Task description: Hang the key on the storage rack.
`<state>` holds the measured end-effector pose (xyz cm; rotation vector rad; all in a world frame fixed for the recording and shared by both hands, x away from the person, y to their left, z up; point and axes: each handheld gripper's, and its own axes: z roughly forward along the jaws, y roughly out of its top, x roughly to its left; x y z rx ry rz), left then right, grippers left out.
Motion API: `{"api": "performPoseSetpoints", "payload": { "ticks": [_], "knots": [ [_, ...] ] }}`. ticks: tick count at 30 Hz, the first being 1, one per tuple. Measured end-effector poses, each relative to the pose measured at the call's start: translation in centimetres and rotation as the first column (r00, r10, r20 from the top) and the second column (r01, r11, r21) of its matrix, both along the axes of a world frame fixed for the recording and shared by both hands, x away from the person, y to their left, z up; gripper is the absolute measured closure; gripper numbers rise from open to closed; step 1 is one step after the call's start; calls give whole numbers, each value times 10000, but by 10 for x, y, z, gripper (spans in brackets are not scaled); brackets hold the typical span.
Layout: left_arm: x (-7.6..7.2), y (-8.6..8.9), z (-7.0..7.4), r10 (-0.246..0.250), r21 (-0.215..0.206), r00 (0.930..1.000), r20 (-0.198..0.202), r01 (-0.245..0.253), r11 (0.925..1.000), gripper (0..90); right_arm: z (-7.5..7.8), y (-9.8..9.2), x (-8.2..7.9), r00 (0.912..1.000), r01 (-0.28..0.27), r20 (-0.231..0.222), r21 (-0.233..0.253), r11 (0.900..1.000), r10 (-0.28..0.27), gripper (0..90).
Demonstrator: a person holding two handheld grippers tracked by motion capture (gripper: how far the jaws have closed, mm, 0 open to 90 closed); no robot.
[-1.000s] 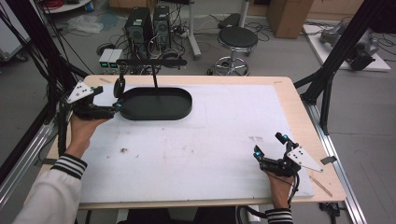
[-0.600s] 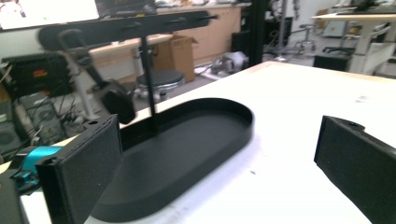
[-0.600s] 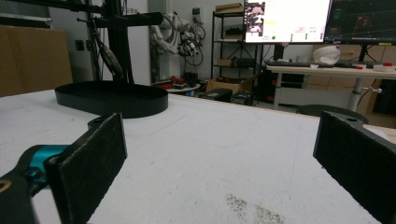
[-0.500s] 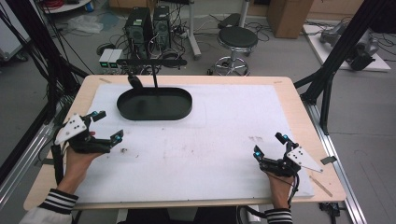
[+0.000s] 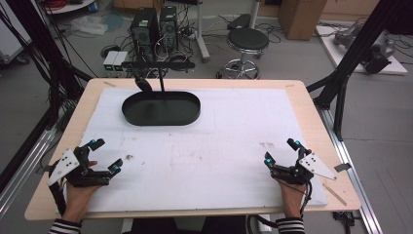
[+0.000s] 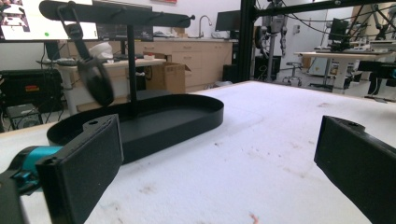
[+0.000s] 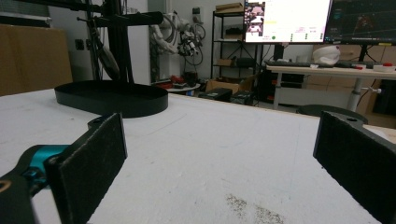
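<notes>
From above: left gripper (image 5: 104,156) and right gripper (image 5: 281,152) parked at the table's near corners, both spread wide and empty, well away from the black oval tray (image 5: 161,108) at the far left. Left gripper view: tray (image 6: 154,122) straight ahead, dark scoop-like thing (image 6: 95,80) dangling off its rack (image 6: 116,14), hard to identify. Right gripper view: tray (image 7: 112,97) far off left, hanging piece barely readable against the post.

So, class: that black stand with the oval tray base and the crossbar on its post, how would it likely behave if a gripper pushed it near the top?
The stand would probably resist tipping, since its oval base is wide and low. Pushed high on the thin post, it might rock instead. The spoon-like utensil hanging from the crossbar would likely swing.
</notes>
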<state>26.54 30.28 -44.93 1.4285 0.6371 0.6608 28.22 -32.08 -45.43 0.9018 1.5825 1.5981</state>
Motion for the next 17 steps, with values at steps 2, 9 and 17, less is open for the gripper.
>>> {"api": "performPoseSetpoints", "payload": {
  "ticks": [2,9,17],
  "knots": [
    [1,0,-4,-115,73,9999,-84,116,9999,17,0,0,0,10000,9,19,-6,10000,-9,17],
    [-2,0,-6,126,18,9998,141,-126,9999,17,0,0,0,10000,-6,24,-3,10000,6,17],
    [-2,0,-6,238,-83,9997,34,-237,9997,17,0,0,0,10000,-19,0,-9,10000,19,17]
  ]
}}
